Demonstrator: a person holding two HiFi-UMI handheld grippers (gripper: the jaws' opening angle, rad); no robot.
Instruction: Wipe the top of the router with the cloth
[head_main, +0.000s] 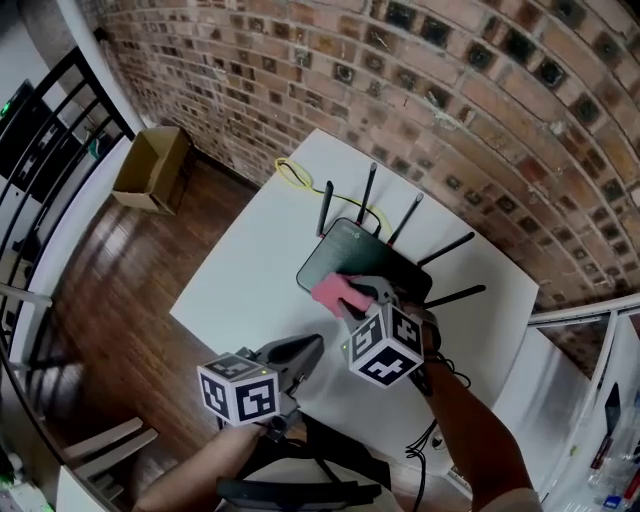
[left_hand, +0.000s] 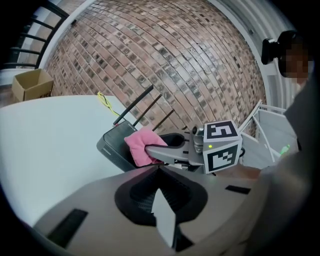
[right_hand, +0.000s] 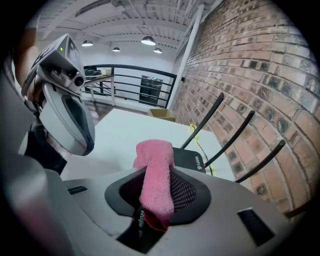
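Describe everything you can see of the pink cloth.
The pink cloth is soft, fluffy terry-like fabric, folded into a thick bunch. The right tool is shut on it, and one end hangs back between the pads with a dark printed tag. Its free end sits on the black router, on the top by its nearest edge.

The terry cloth (head_main: 333, 292) is pink; the plastic router (head_main: 335, 255) is matte black with white lettering; the flat table (head_main: 250, 285) is white; the curved brick wall (head_main: 450, 90) is red-brown, studded with dark squares; the thin cable (head_main: 290, 175) is yellow; the cardboard box (head_main: 150, 165) is tan; the plank floor (head_main: 130, 290) is dark brown.
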